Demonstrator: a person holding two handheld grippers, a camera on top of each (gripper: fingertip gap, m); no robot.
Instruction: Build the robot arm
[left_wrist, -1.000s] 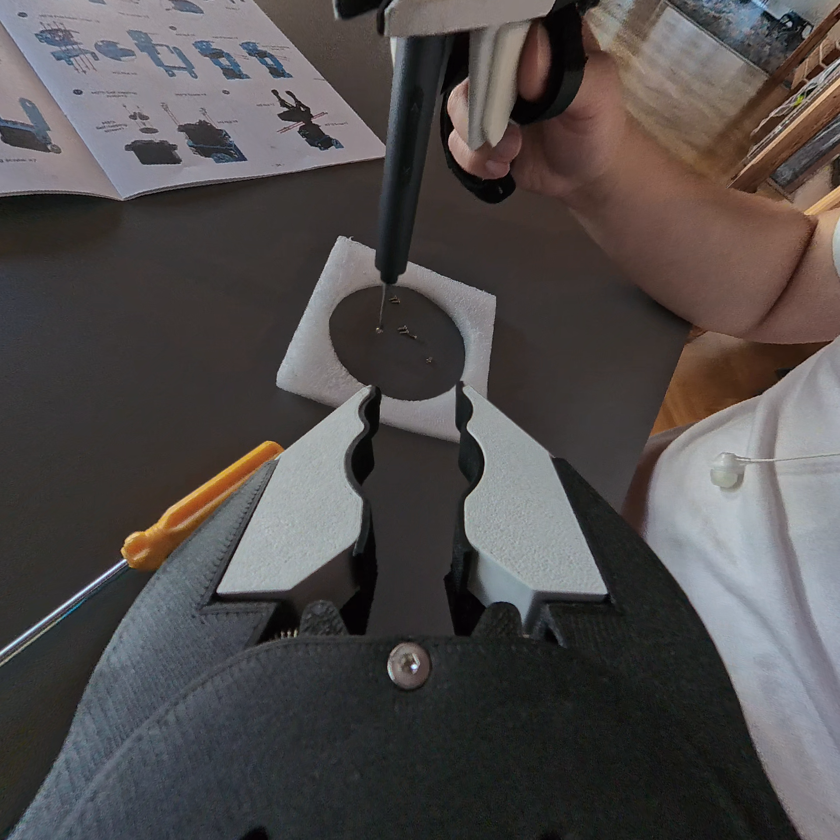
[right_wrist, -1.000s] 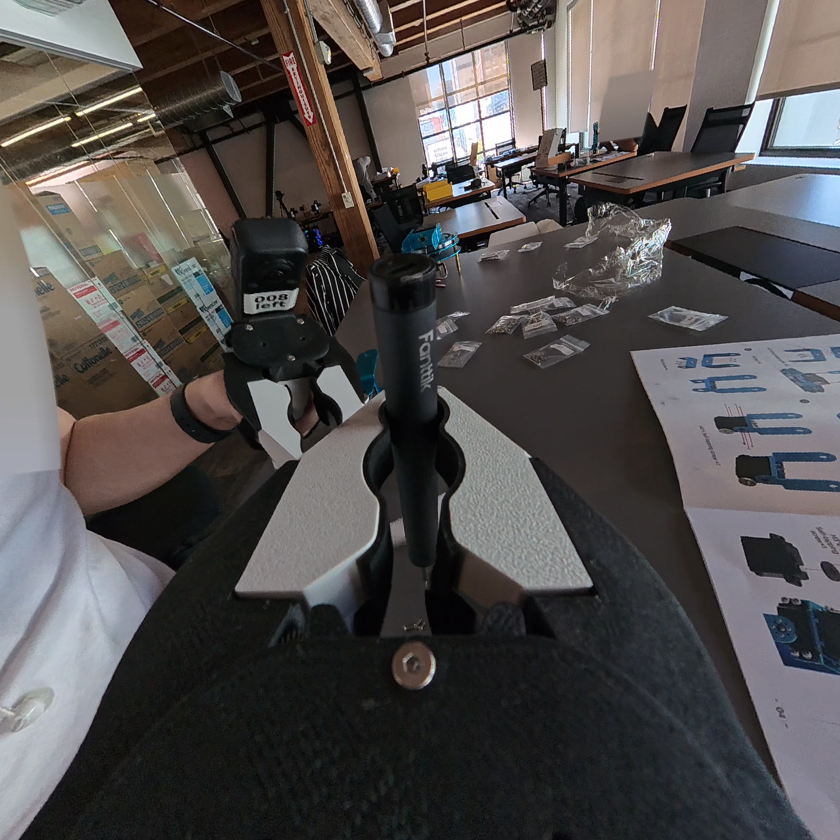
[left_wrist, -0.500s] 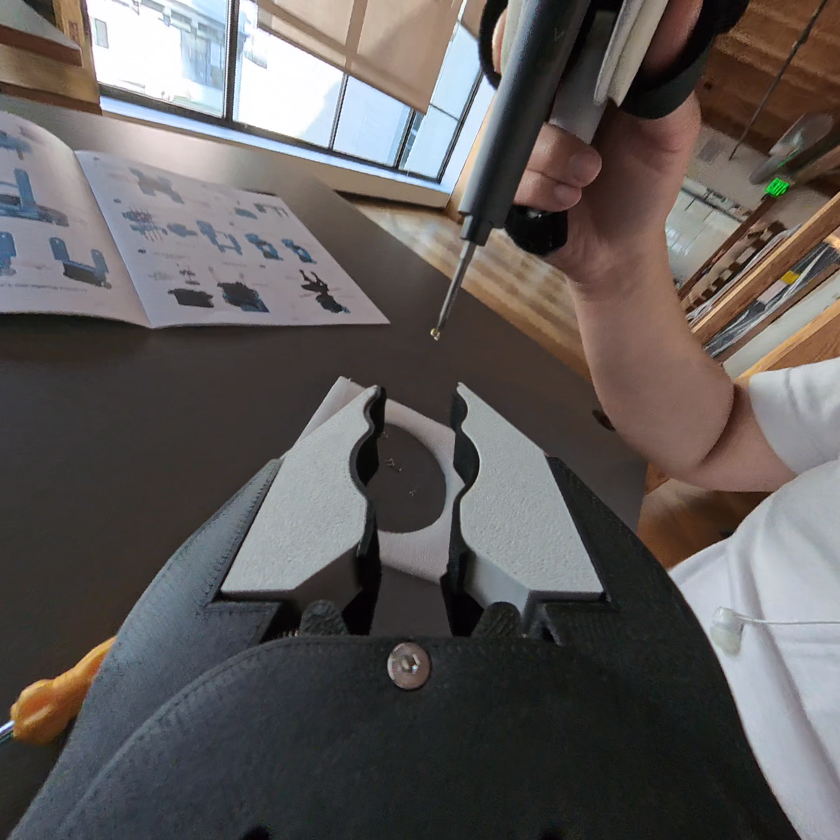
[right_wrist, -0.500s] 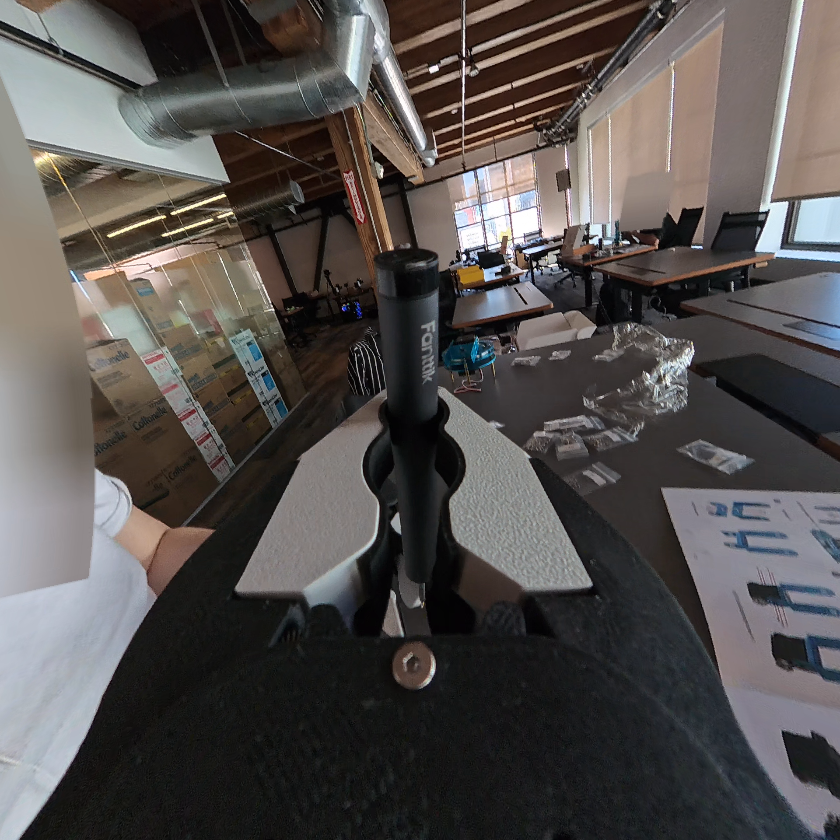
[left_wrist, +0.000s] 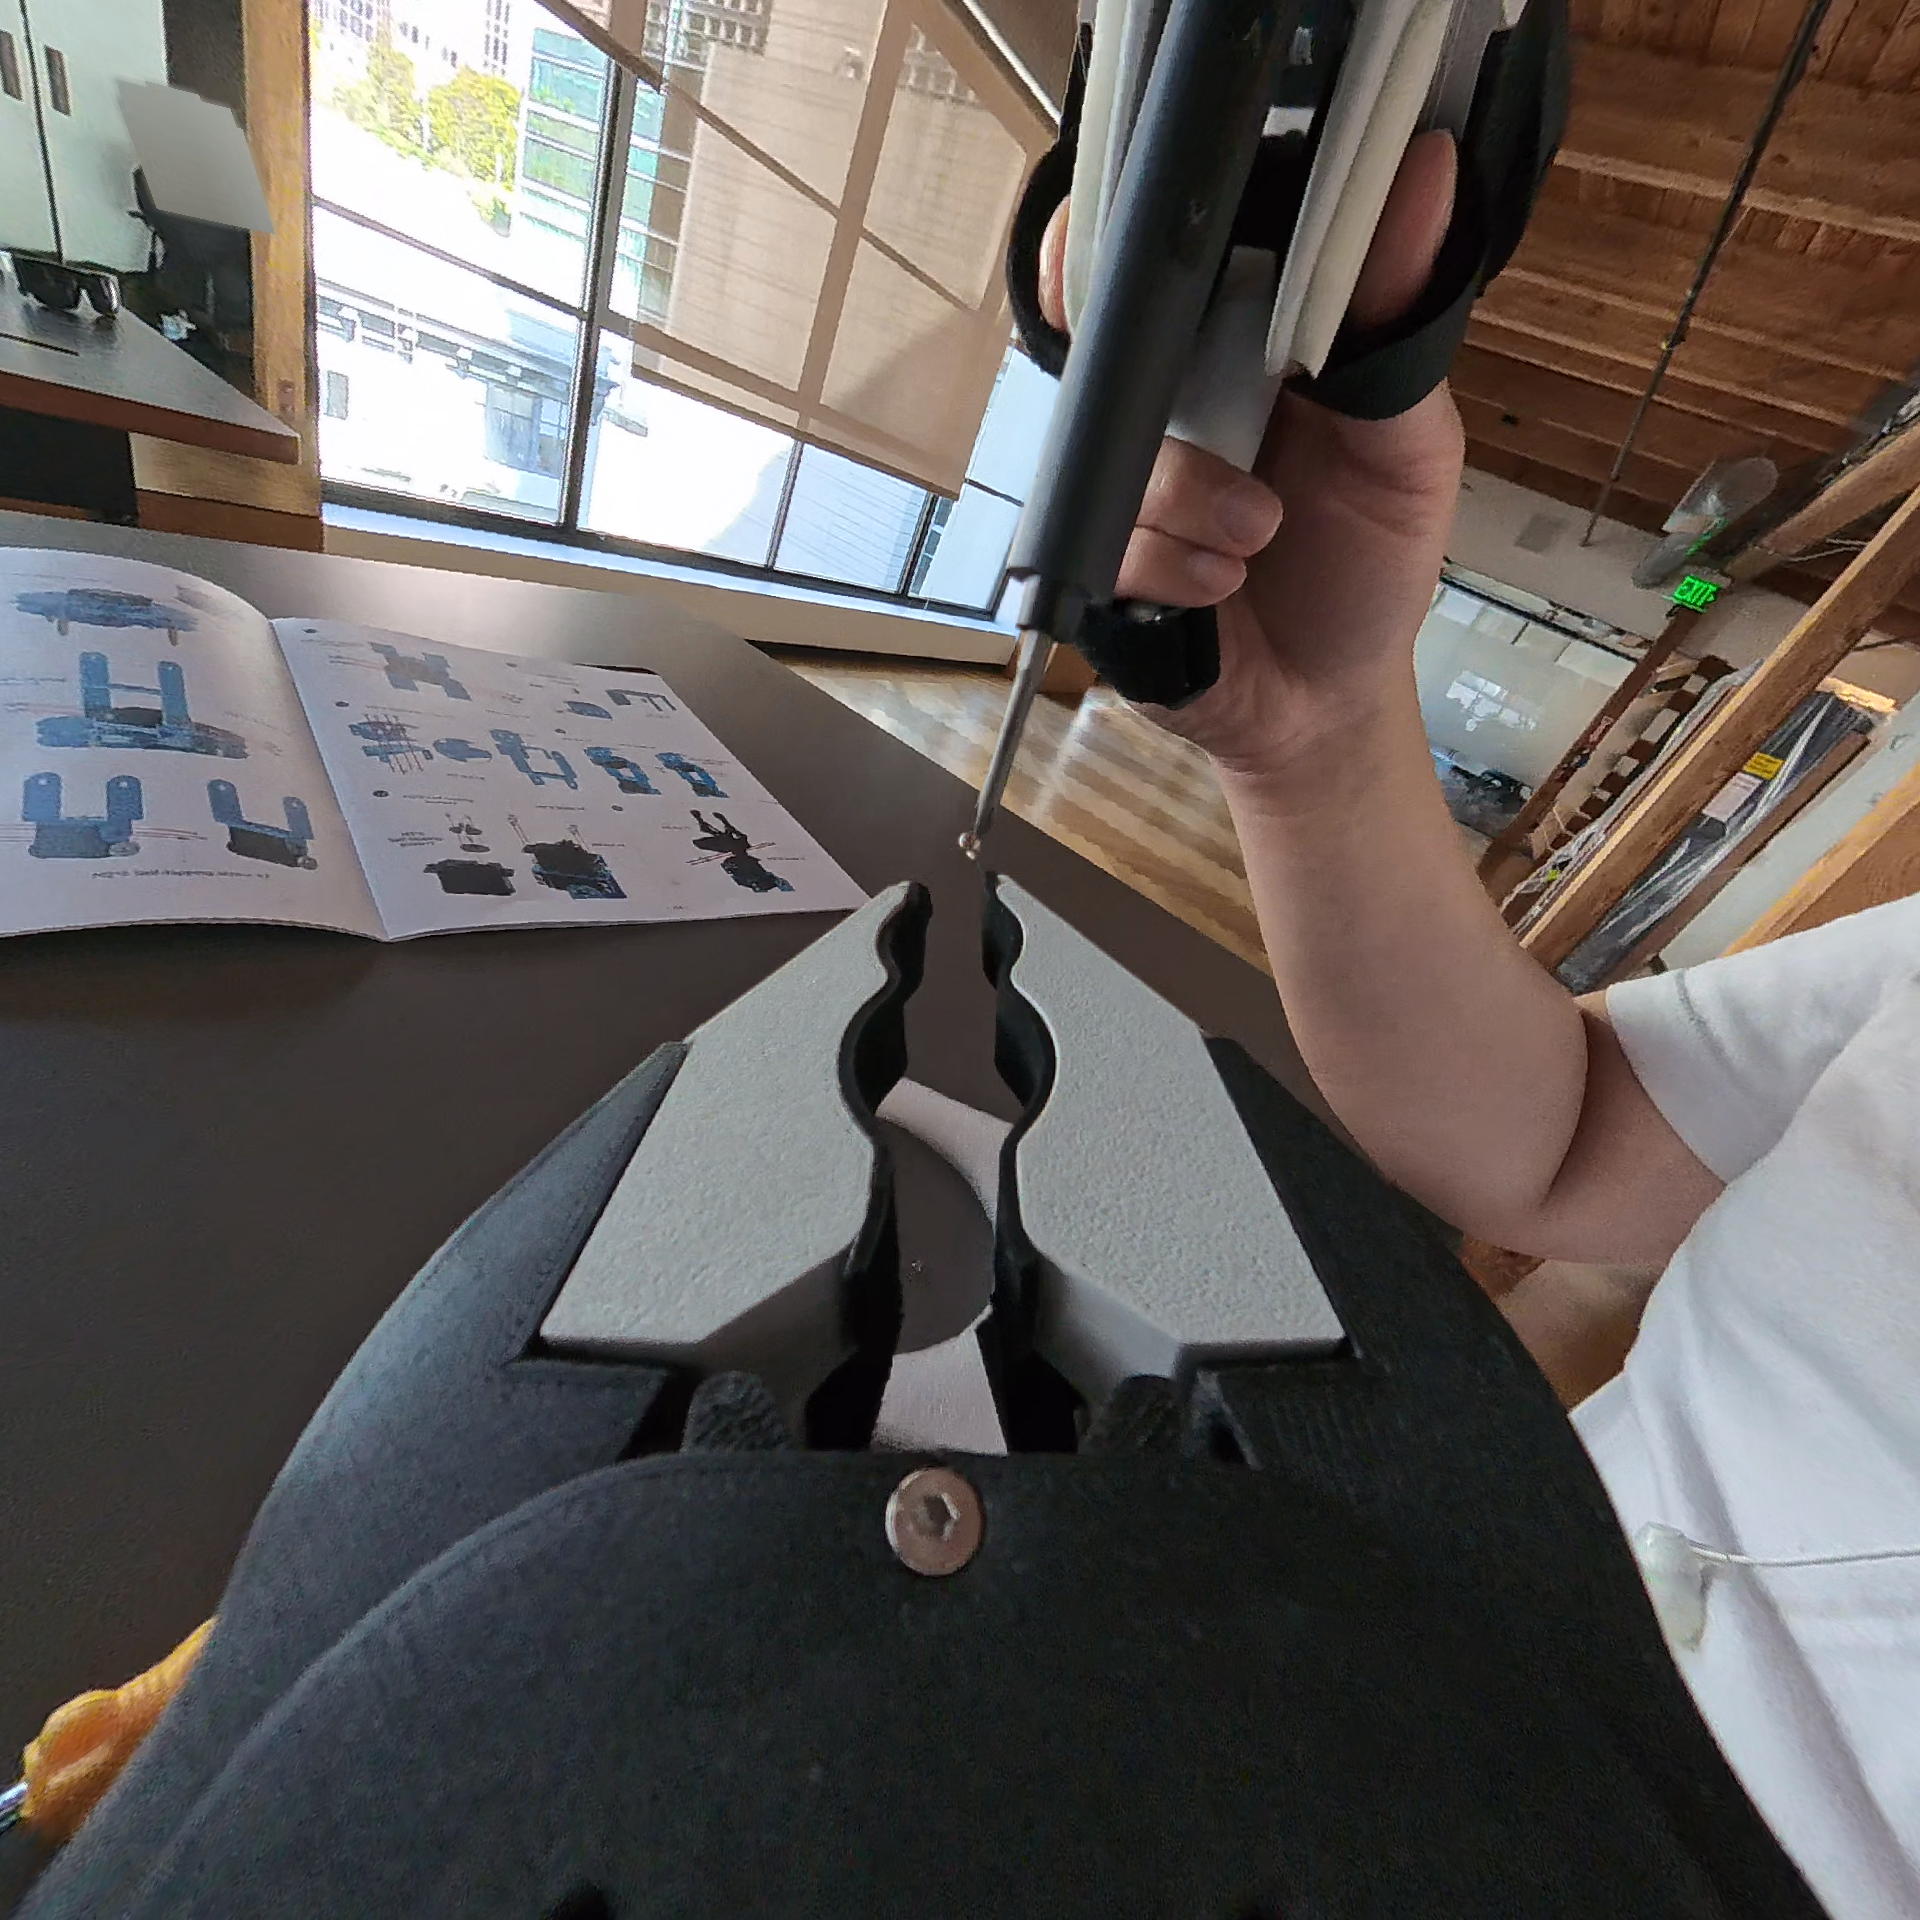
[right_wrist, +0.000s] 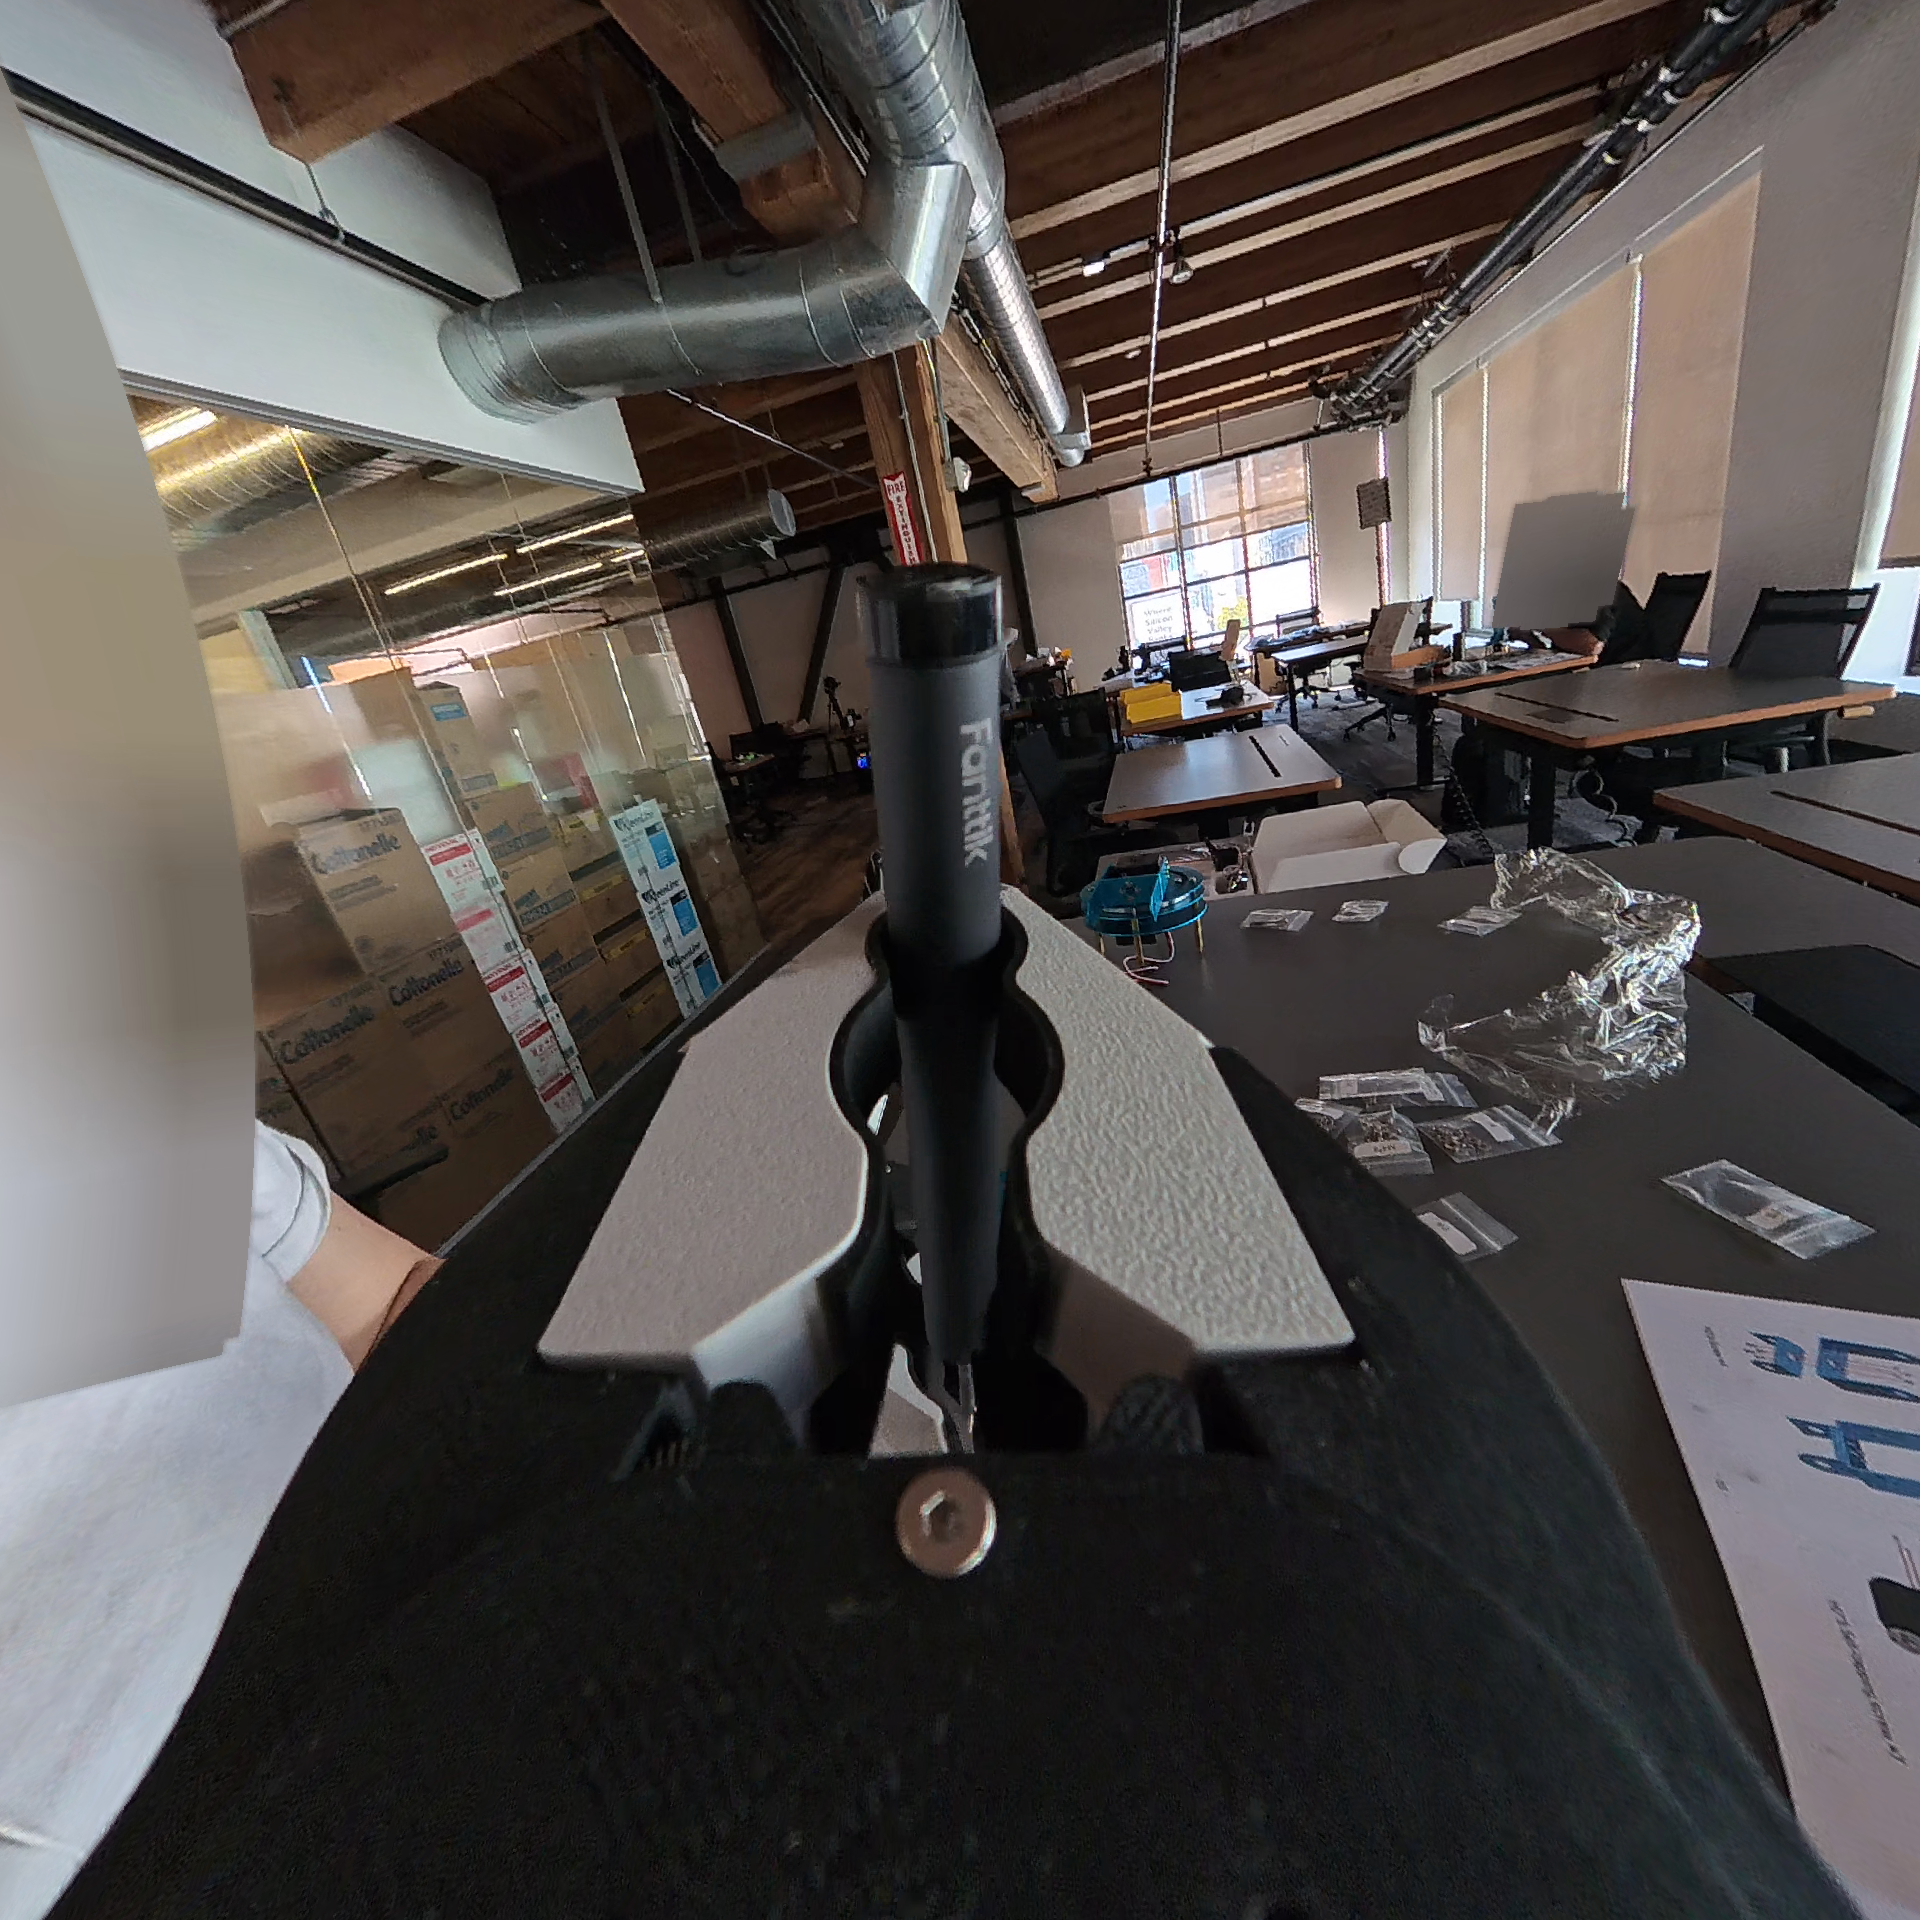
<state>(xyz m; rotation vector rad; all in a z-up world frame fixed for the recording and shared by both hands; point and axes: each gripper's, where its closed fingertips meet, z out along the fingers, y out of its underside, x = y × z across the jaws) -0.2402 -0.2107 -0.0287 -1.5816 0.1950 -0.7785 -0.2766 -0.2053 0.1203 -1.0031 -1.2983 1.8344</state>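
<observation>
Screwdriver (right_wrist: 940, 935), slim dark grey, clamped in right gripper (right_wrist: 943, 914); left gripper (left_wrist: 951, 894) slightly parted, empty

**Grippers: one parted and empty, one clamped**

The left gripper (left_wrist: 951, 894) is held low with its jaws slightly parted and nothing gripped between them. The right gripper (right_wrist: 940, 935) is clamped on a dark pen-shaped screwdriver (right_wrist: 940, 831) and is carried raised by a bare hand (left_wrist: 1299, 582), forearm bent.

open-plan office/loft | desks (right_wrist: 1662, 717) + chairs (right_wrist: 1803, 629) | exposed ducts (right_wrist: 686, 332)
</observation>
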